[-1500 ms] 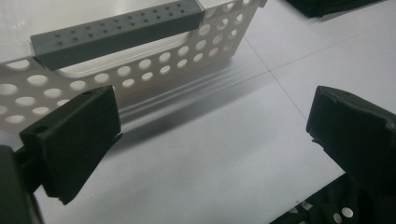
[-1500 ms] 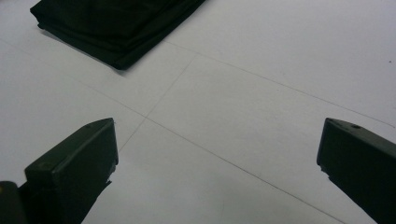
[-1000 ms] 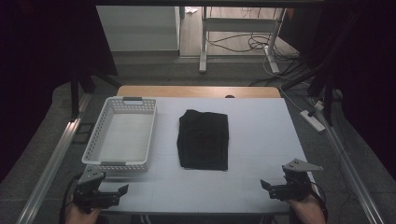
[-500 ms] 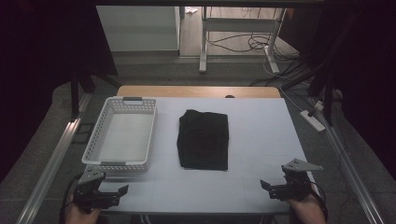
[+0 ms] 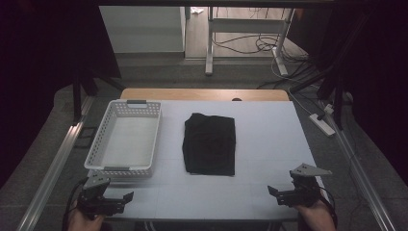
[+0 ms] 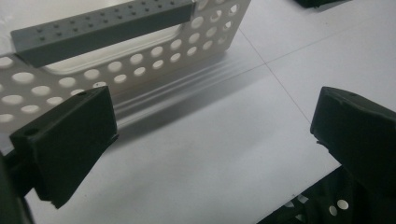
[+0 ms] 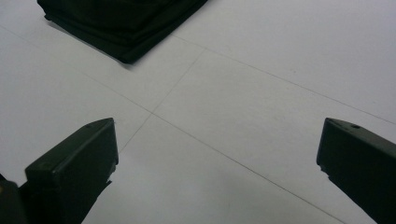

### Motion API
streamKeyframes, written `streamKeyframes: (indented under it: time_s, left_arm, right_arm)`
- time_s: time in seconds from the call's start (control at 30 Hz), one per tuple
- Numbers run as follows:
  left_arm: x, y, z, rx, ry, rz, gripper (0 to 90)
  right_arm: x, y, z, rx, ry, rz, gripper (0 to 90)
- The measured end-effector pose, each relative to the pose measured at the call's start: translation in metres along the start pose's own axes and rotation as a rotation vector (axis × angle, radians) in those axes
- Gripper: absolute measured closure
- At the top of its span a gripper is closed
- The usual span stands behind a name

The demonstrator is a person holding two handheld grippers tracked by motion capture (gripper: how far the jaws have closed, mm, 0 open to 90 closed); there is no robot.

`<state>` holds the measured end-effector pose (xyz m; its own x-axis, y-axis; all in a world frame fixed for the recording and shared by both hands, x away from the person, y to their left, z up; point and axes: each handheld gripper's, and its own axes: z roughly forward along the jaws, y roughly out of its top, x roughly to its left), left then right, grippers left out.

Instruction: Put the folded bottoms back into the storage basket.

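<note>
overhead, white table (image 5: 269, 139) on grey floor (image 5: 380, 159); both grippers' jaws gape empty.

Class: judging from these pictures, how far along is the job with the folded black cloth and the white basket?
Done: the black cloth lies neatly folded mid-table. In hand: nothing; the left tongs and right tongs sit open at the near edge, apart from everything. Left: probably picking up the cloth and placing it in the white basket, which holds nothing.
</note>
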<state>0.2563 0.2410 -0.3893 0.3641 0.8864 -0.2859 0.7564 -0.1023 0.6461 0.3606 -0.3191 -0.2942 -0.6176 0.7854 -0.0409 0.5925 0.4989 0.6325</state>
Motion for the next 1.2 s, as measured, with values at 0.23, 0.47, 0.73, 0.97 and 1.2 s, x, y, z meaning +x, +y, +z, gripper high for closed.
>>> streamKeyframes:
  time_s: [0.23, 0.47, 0.73, 0.97, 1.2]
  left_arm:
    - [-0.001, 0.002, 0.002, 0.002, -0.032, 0.004, 0.0]
    - [-0.002, 0.003, 0.003, -0.003, -0.039, 0.009, 0.0]
    - [-0.007, 0.006, 0.006, -0.011, -0.055, 0.031, 0.0]
    - [-0.013, 0.011, 0.012, -0.012, -0.086, 0.057, 0.0]
    - [-0.017, 0.014, 0.017, -0.015, -0.111, 0.065, 0.0]
  right_arm:
    - [0.0, 0.0, 0.0, 0.003, 0.003, -0.002, 0.0]
    - [0.0, 0.0, 0.001, 0.005, 0.006, -0.005, 0.0]
    - [0.0, 0.0, 0.001, 0.007, 0.008, -0.011, 0.0]
    - [0.0, 0.0, 0.001, 0.01, 0.009, -0.013, 0.0]
    - [0.001, 0.0, 0.002, 0.011, 0.012, -0.015, 0.0]
